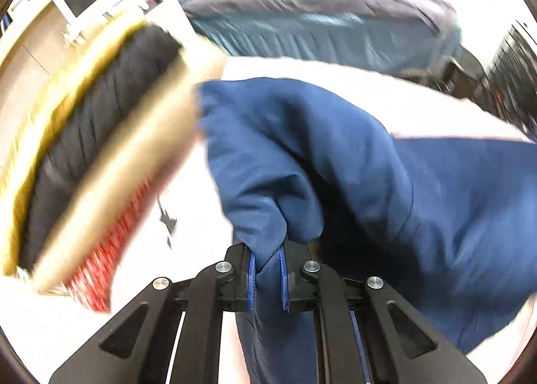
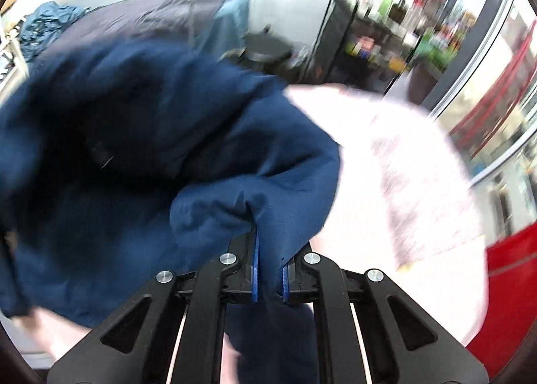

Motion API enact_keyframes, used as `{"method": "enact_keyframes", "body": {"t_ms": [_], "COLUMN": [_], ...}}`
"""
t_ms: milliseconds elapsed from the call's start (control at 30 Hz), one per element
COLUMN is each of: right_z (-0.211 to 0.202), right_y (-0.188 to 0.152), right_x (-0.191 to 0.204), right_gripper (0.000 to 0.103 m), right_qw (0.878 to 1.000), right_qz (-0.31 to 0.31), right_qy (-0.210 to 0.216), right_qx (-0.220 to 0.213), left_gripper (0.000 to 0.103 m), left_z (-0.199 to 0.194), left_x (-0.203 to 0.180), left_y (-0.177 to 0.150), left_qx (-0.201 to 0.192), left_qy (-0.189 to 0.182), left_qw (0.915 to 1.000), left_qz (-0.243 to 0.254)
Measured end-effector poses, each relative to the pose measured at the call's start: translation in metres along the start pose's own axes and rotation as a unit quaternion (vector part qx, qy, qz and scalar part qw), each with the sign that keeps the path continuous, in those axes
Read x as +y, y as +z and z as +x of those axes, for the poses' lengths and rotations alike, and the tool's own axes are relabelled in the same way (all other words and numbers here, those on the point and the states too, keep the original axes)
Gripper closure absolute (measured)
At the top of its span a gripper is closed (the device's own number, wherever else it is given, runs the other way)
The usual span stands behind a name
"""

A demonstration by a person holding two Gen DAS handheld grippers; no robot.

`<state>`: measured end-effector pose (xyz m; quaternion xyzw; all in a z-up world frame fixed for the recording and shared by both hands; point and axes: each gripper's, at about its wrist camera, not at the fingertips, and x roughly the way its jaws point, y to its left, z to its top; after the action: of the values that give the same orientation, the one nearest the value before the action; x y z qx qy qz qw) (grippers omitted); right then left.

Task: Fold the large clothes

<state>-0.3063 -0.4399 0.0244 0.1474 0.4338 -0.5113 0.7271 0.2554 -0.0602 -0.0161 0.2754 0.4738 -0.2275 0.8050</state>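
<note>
A large dark blue garment hangs bunched over a pale pink-white surface. My left gripper is shut on a fold of its edge, cloth pinched between the blue pads. In the right wrist view the same blue garment fills the left and centre. My right gripper is shut on another fold of it, above the pale surface. Both views are blurred by motion.
A heap of grey and teal clothes lies at the back, and shows in the right wrist view. A tan, black and red striped object stands at left. Shelves with goods and something red are at right.
</note>
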Motion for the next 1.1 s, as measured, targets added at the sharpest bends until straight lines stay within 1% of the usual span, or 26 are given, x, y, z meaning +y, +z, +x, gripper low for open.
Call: {"method": "enact_keyframes", "body": {"t_ms": [67,100,133,167,200,233,267,300,333,367,400,467,533,567,600,633,667,700,733,767,800,833,900,933,1000,1100], "right_z": [0.009,0.015,0.023,0.032,0.041,0.048,0.049,0.045,0.041,0.039,0.030,0.018,0.029,0.029,0.032,0.038,0.043,0.048,0.057,0.063,0.074,0.076,0.087,0.089,0.086,0.081], "right_y": [0.025,0.044,0.059,0.068,0.078,0.085,0.084,0.077,0.074,0.064,0.050,0.020,-0.010,-0.022,-0.040,-0.048,-0.064,-0.079,-0.091,-0.100,-0.115,-0.123,-0.138,-0.142,-0.146,-0.141], "right_x": [-0.022,-0.028,-0.034,-0.041,-0.042,-0.038,-0.034,-0.033,-0.027,-0.019,-0.010,0.001,-0.006,-0.002,0.001,-0.003,-0.004,-0.005,-0.003,-0.002,-0.002,0.001,0.009,0.014,0.034,0.073], "right_gripper": [0.093,0.092,0.082,0.074,0.050,0.035,0.021,0.021,0.021,0.021,0.021,0.018,0.015,0.015,0.015,0.015,0.015,0.015,0.015,0.015,0.015,0.015,0.015,0.015,0.015,0.015], "right_qw": [1.000,0.999,0.998,0.997,0.995,0.994,0.995,0.996,0.997,0.997,0.998,0.997,0.996,0.996,0.998,0.998,0.998,0.995,0.989,0.984,0.972,0.964,0.940,0.932,0.917,0.905], "right_qz": [0.008,0.028,0.052,0.067,0.080,0.085,0.085,0.077,0.066,0.052,0.034,0.003,-0.026,-0.035,-0.037,-0.030,-0.010,0.015,0.044,0.065,0.107,0.129,0.182,0.196,0.199,0.160], "right_qy": [-0.025,-0.035,-0.039,-0.046,-0.058,-0.061,-0.053,-0.049,-0.051,-0.054,-0.044,-0.015,-0.011,-0.008,0.010,0.028,0.060,0.096,0.136,0.159,0.189,0.207,0.256,0.269,0.307,0.355], "right_qx": [-0.008,-0.007,-0.001,0.009,0.026,0.036,0.027,0.011,0.001,-0.013,-0.040,-0.076,-0.083,-0.076,-0.057,-0.042,-0.017,0.006,0.034,0.054,0.089,0.106,0.136,0.144,0.157,0.172], "left_gripper": [0.093,0.093,0.093,0.088,0.085,0.080,0.060,0.052,0.032,0.017,0.013,0.011,0.011,0.011,0.011,0.010,0.009,0.008,0.007,0.007,0.007,0.007,0.007,0.007,0.007,0.009], "left_z": [0.000,0.002,0.004,0.007,0.012,0.013,0.015,0.013,0.009,0.009,0.004,-0.009,-0.013,-0.018,-0.018,-0.021,-0.025,-0.028,-0.029,-0.027,-0.022,-0.016,0.002,0.011,0.026,0.043], "left_x": [0.005,0.009,0.011,0.013,0.014,0.011,0.011,0.010,0.012,0.017,0.019,0.032,0.041,0.045,0.051,0.056,0.062,0.068,0.069,0.069,0.066,0.061,0.045,0.036,0.018,-0.007], "left_y": [0.037,0.061,0.074,0.086,0.097,0.104,0.104,0.101,0.094,0.086,0.075,0.046,0.026,0.011,0.001,-0.010,-0.023,-0.041,-0.051,-0.070,-0.082,-0.095,-0.122,-0.136,-0.157,-0.177], "left_qx": [-0.012,-0.010,-0.005,0.000,0.012,0.018,0.022,0.018,0.005,-0.008,-0.025,-0.042,-0.047,-0.051,-0.052,-0.053,-0.052,-0.049,-0.046,-0.033,-0.019,-0.001,0.042,0.060,0.083,0.109], "left_qy": [0.007,0.002,-0.005,-0.009,-0.012,-0.015,-0.023,-0.026,-0.014,-0.012,-0.014,-0.026,-0.026,-0.020,-0.016,-0.018,-0.032,-0.067,-0.087,-0.112,-0.118,-0.125,-0.143,-0.144,-0.137,-0.129], "left_qw": [0.9998,0.9993,0.9987,0.9980,0.9971,0.9967,0.9966,0.9972,0.9982,0.9986,0.9986,0.9985,0.9986,0.9985,0.9985,0.9984,0.9981,0.9962,0.9945,0.9921,0.9916,0.9910,0.9874,0.9863,0.9860,0.9852], "left_qz": [-0.017,-0.036,-0.049,-0.063,-0.075,-0.077,-0.076,-0.068,-0.058,-0.052,-0.044,-0.024,-0.002,0.009,0.010,0.005,-0.007,-0.027,-0.036,-0.047,-0.050,-0.049,-0.052,-0.055,-0.046,-0.029]}}
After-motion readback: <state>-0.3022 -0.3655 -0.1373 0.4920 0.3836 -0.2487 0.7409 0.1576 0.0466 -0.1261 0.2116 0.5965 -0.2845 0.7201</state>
